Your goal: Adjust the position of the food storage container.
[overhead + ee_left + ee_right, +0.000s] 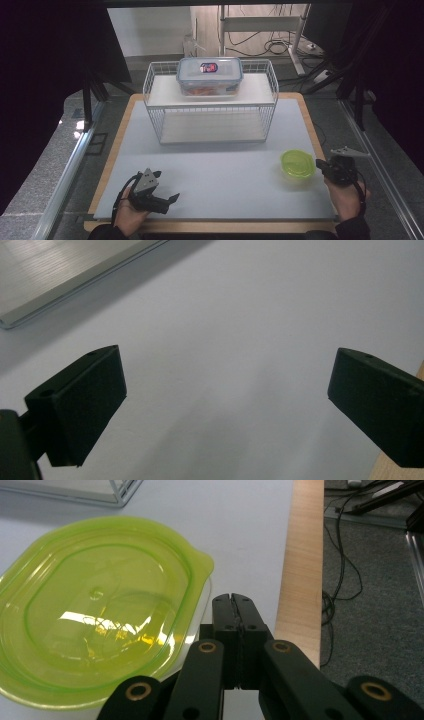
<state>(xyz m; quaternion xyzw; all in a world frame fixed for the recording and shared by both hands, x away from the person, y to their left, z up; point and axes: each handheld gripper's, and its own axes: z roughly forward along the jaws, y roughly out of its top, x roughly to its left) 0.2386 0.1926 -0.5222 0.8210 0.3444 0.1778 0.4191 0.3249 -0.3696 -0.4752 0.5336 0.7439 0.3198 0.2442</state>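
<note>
A small round container with a translucent green lid (pixel 297 164) sits on the white mat near the table's right edge; in the right gripper view the green lid (pixel 100 605) is close and large, its tab pointing toward the wooden edge. My right gripper (pixel 322 166) is shut with nothing in it, its tips (pixel 234 600) just right of the lid's tab. My left gripper (pixel 167 186) rests low at the front left, jaws wide open, nothing between them (pixel 225 390). A clear lidded box (pixel 210 75) with orange contents stands on top of the white wire rack (pixel 150 90).
The wire rack has a lower shelf (pixel 212 127) that holds nothing. The wooden table edge (pixel 300 570) runs just right of the right gripper, with floor and cables (pixel 345 580) beyond. A metal rail (pixel 75 280) shows beyond the left gripper's mat.
</note>
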